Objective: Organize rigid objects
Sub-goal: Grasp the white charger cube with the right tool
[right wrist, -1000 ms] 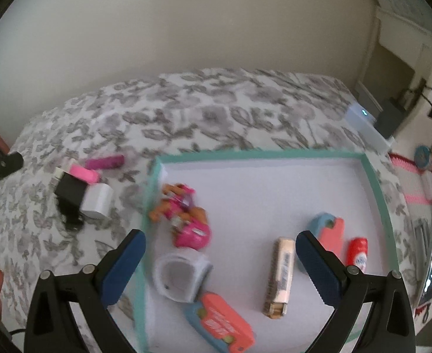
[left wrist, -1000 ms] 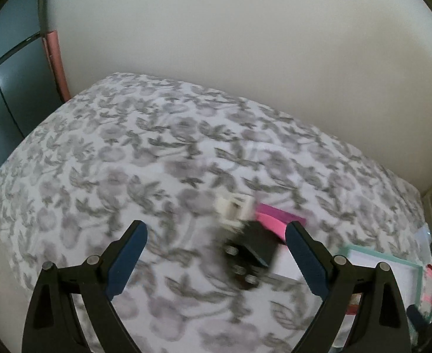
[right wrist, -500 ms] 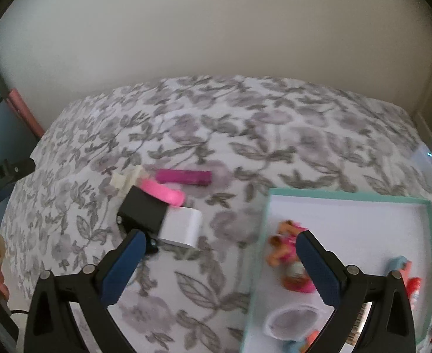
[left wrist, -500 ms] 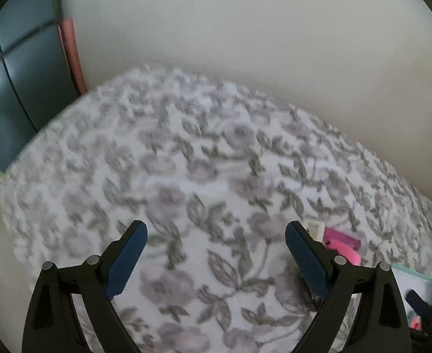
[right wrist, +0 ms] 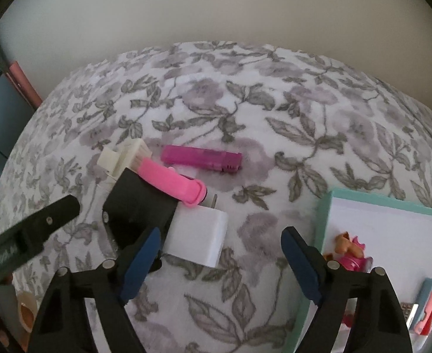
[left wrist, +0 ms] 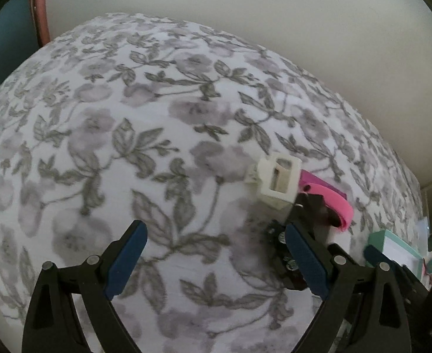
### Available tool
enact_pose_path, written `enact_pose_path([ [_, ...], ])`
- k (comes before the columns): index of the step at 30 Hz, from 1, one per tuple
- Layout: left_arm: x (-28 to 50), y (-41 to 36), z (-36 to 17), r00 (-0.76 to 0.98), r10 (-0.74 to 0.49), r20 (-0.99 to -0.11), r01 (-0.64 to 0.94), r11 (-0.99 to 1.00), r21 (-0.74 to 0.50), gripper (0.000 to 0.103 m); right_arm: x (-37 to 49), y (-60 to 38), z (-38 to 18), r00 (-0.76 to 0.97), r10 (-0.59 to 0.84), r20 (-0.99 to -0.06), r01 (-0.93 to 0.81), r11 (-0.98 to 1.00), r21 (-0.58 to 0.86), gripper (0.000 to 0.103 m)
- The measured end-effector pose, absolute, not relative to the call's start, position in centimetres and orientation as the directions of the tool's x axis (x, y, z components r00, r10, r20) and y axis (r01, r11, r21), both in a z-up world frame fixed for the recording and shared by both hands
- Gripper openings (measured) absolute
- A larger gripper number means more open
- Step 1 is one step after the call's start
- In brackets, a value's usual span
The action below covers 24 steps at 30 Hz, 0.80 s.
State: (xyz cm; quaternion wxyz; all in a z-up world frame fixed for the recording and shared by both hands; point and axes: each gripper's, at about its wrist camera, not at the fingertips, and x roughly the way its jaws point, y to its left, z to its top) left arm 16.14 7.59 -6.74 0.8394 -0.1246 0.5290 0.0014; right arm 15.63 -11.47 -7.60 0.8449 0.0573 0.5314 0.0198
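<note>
A small pile lies on the floral bed cover: a white charger cube point(right wrist: 199, 239), a black block point(right wrist: 139, 209), a pink band point(right wrist: 171, 184), a cream plastic clip point(right wrist: 124, 157) and a magenta lighter point(right wrist: 201, 158). My right gripper point(right wrist: 218, 261) is open and empty, hovering just in front of the white cube. My left gripper point(left wrist: 216, 257) is open and empty, with the cream clip point(left wrist: 279, 182), pink band point(left wrist: 330, 203) and black block point(left wrist: 292, 235) just beyond its right finger.
A teal-rimmed white tray point(right wrist: 323, 235) sits at the right and holds a pink toy figure point(right wrist: 352, 250) and a blue-and-coral item point(right wrist: 428, 306). The tray's corner shows in the left wrist view point(left wrist: 377, 238). A wall runs behind the bed.
My right gripper has swung left from over the tray to the pile and come closer. My left gripper has swept left and back, then closed in on the pile.
</note>
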Motion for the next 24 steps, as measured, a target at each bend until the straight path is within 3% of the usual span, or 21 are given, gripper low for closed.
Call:
enact_pose_path([
  [6,16.4,6.6,-7.0,0.428,-0.152,-0.891,-0.111,0.969,-0.219,0.094,16.3,-10.9,-7.9,0.447,0.092,-0.89,0.016,0.994,0.111,0.083],
  [11,16.3,6.2,-7.4,0.415,-0.158,-0.896,-0.103,0.97,-0.218,0.094,16.2,-10.7,-7.8,0.444,0.1,-0.891,-0.013,0.994,0.105,0.067],
  [15,16.2,5.8,-7.4,0.408,-0.175,-0.896,-0.087,0.97,-0.228,0.094,15.8,-10.8,-8.1,0.431,0.089,-0.898,-0.023,0.996,0.087,0.064],
  [17,16.2,5.6,-7.5,0.404,-0.178,-0.897,-0.084,0.969,-0.231,0.094,15.8,-10.3,-8.4,0.419,0.062,-0.906,-0.04,0.998,0.049,0.055],
  [22,16.2,5.0,-7.6,0.392,-0.191,-0.9,-0.062,0.971,-0.233,0.094,15.9,-10.2,-9.3,0.422,0.065,-0.905,-0.051,0.998,0.047,0.054],
  [24,16.2,4.5,-7.8,0.385,-0.195,-0.902,-0.049,0.972,-0.231,0.094,15.8,-10.1,-9.2,0.429,0.061,-0.901,-0.055,0.998,0.042,0.046],
])
